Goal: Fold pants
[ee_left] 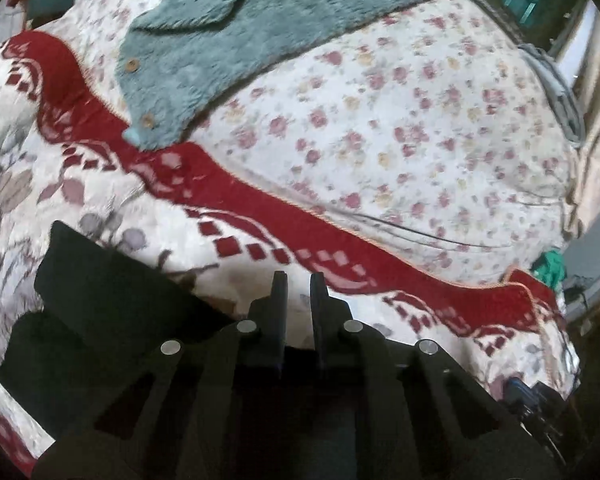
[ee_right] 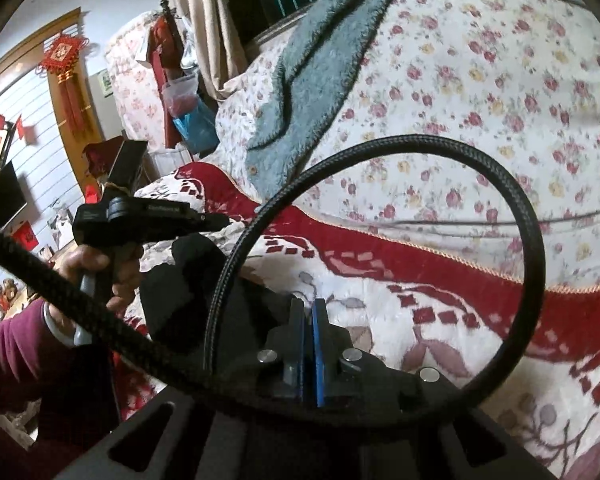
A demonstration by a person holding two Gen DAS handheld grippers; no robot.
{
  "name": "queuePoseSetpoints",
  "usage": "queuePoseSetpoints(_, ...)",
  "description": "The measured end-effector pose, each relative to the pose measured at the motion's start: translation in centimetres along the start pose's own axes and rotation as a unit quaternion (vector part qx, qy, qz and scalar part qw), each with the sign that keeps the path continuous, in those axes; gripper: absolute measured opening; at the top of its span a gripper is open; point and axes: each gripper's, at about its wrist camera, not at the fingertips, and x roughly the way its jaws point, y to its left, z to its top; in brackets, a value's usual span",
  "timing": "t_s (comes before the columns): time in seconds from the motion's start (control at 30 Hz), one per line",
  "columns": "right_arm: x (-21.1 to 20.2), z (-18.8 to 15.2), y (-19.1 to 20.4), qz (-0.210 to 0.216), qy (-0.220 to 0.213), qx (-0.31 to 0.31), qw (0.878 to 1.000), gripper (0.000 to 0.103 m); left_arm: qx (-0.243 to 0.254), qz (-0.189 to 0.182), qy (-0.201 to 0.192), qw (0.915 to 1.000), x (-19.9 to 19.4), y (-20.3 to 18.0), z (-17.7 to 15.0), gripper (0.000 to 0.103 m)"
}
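The black pants (ee_left: 100, 312) lie on the red-and-white blanket (ee_left: 260, 200) at the lower left of the left wrist view; in the right wrist view the pants (ee_right: 188, 292) are left of centre. My left gripper (ee_left: 299, 280) hovers just right of the pants, its fingers close together with a narrow gap and nothing between them. It also shows in the right wrist view (ee_right: 220, 220), held in a hand above the pants. My right gripper (ee_right: 309, 305) is shut, blue pads nearly touching, empty, just right of the pants.
A grey-green fleece garment (ee_left: 228, 44) lies at the back on the floral quilt (ee_left: 420, 120). A black braided cable (ee_right: 380, 148) loops across the right wrist view. Curtains, a window and room clutter are beyond the bed.
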Motion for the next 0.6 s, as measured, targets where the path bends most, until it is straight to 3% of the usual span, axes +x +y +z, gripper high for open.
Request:
queuePoseSetpoints(0.1, 0.1, -0.1, 0.7, 0.027, 0.000, -0.009, 1.000, 0.006, 0.006, -0.007, 0.018, 0.9998, -0.8, 0.1, -0.5, 0.016)
queuePoseSetpoints(0.17, 0.9, 0.1, 1.6, 0.039, 0.009, -0.017, 0.999, 0.023, 0.005, -0.006, 0.035, 0.9993, -1.0, 0.7, -1.0, 0.046)
queuePoseSetpoints(0.23, 1.9, 0.3, 3.1, 0.055, 0.020, -0.033, 0.998, 0.057, -0.010, -0.003, 0.044, 0.9990, -1.2, 1.9, -1.5, 0.056)
queuePoseSetpoints(0.3, 3.2, 0.6, 4.5, 0.076, 0.031, -0.053, 0.995, 0.059, -0.021, 0.015, 0.045, 0.9987, -1.4, 3.2, -1.8, 0.056)
queuePoseSetpoints(0.37, 5.1, 0.7, 5.7, 0.069, 0.054, -0.076, 0.993, 0.060, -0.022, 0.026, 0.050, 0.9982, -1.3, 3.9, -2.0, 0.056)
queuePoseSetpoints(0.47, 8.3, 0.8, 6.3, 0.055, 0.097, -0.102, 0.989, 0.060, -0.018, 0.030, 0.063, 0.9974, -1.0, 4.7, -1.6, 0.056)
queuePoseSetpoints(0.6, 11.4, 2.1, 6.7, 0.078, 0.115, -0.107, 0.984, 0.060, -0.011, 0.034, 0.076, 0.9964, -0.5, 5.2, -1.0, 0.056)
